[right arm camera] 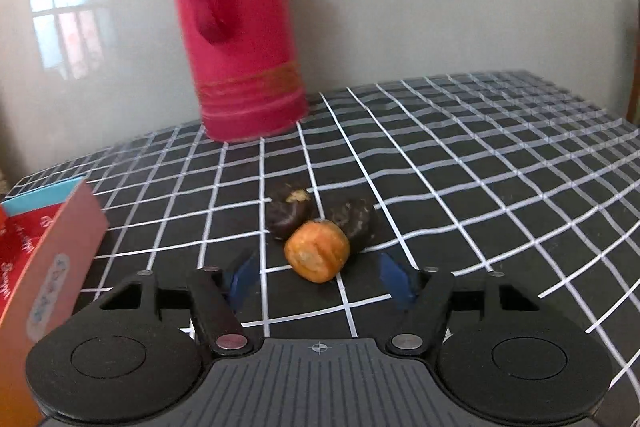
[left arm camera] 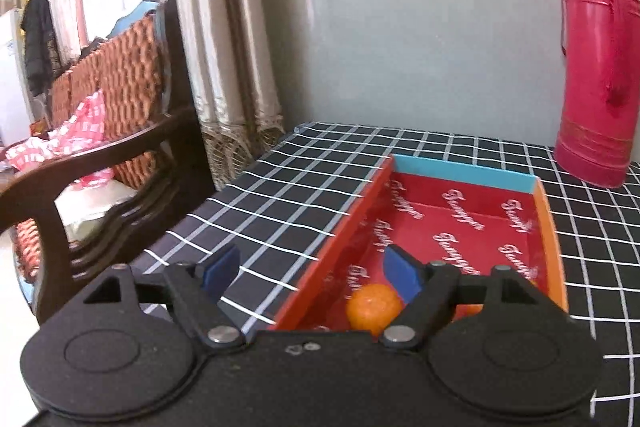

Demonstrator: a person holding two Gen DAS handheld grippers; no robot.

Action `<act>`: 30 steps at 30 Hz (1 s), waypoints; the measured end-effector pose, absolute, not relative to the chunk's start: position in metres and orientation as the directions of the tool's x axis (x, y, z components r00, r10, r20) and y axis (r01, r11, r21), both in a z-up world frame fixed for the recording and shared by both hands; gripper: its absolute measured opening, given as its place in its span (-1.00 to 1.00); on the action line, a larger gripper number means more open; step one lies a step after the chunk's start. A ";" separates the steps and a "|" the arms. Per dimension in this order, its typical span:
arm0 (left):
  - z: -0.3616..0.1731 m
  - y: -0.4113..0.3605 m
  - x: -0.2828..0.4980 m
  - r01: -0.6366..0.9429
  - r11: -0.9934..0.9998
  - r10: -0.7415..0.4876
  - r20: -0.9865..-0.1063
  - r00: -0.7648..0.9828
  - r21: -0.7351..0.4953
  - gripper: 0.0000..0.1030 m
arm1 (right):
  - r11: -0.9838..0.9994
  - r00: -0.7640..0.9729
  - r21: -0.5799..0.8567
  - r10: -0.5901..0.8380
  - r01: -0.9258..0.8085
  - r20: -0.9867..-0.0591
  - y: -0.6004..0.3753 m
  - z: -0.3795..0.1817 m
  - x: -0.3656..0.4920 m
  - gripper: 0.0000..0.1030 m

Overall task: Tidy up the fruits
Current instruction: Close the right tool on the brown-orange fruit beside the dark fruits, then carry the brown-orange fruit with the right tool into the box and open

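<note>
Glossy plastic flask (left arm camera: 596,67), checked cloth (right arm camera: 440,167) (smooth), woven-backed wooden chair (left arm camera: 120,131), matt hand-held gripper (right arm camera: 316,275)

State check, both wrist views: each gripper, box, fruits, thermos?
left gripper: open, empty, over the box's left wall
right gripper: open, empty, facing the orange fruit
red box: open-topped, one orange ball inside
orange fruit: on cloth, touching two dark fruits
thermos: upright

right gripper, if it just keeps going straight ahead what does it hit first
Most likely the orange fruit, lying between the open fingers of the right gripper. The two dark fruits touch it just behind. Depth is hard to judge through the fisheye.
</note>
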State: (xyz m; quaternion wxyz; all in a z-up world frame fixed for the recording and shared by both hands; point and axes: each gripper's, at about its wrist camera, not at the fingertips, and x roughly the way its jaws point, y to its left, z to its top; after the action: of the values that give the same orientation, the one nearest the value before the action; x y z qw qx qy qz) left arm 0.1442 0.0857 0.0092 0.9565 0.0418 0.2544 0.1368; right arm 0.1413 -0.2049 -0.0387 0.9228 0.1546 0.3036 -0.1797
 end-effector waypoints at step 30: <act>0.013 0.162 0.126 -0.435 0.891 0.439 -0.497 0.748 0.131 0.54 | 0.972 0.911 0.140 0.228 -0.191 -0.343 -0.087 -0.003 0.116 -0.25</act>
State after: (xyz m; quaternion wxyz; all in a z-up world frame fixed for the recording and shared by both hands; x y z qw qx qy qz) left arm 0.1259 0.1623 0.0127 0.9350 0.0033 0.2668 0.2337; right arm 0.1164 -0.0872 -0.0034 0.9762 0.0517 0.1813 0.1072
